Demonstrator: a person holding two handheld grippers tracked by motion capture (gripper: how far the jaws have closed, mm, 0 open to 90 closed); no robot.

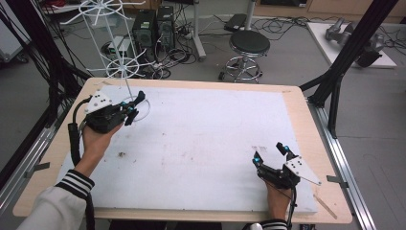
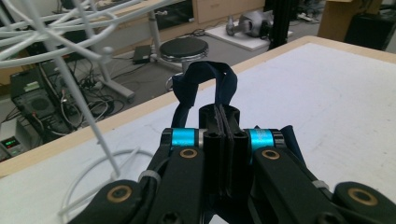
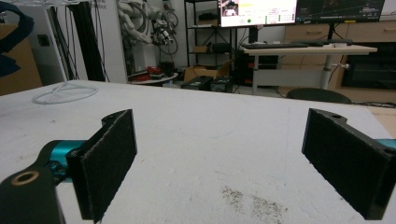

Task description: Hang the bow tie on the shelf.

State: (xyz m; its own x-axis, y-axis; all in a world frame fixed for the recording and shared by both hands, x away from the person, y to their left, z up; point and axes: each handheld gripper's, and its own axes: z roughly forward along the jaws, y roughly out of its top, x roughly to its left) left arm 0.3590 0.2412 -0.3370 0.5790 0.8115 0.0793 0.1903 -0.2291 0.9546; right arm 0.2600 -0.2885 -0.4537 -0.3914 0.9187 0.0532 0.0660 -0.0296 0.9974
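Seen from the high view, a pale wooden worktop [image 1: 306, 108] carries a white foam sheet [image 1: 206, 143]. At the far left corner stands a white wire rack [image 1: 125, 67] with a thin upright pole and spoked rings, its round wire base resting on the sheet. The left gripper [image 1: 135, 106], held in the person's left hand [image 1: 95, 139] with a striped sleeve cuff behind it, sits just beside that base, and a dark navy strip of fabric [image 1: 140, 98] sticks up from its tip. The right gripper [image 1: 272, 153] rests near the front right corner of the sheet, well apart from the rack, its jaws spread with nothing between them. On the floor beyond the worktop stands a black round stool [image 1: 249, 44].

In the left gripper view, the left gripper [image 2: 225, 122] has its two black jaws pressed together, pinching the dark navy fabric strip [image 2: 205, 81], which loops up above the jaws. The rack's white pole [image 2: 88, 107] slants down just to the left, and its wire base ring [image 2: 100, 175] lies on the foam sheet beside the gripper.

In the right gripper view, the right gripper [image 3: 219, 158] has its two padded black jaws wide apart over the bare, slightly speckled foam sheet [image 3: 210, 135]. The rack's wire base [image 3: 65, 92] lies far off at the left.
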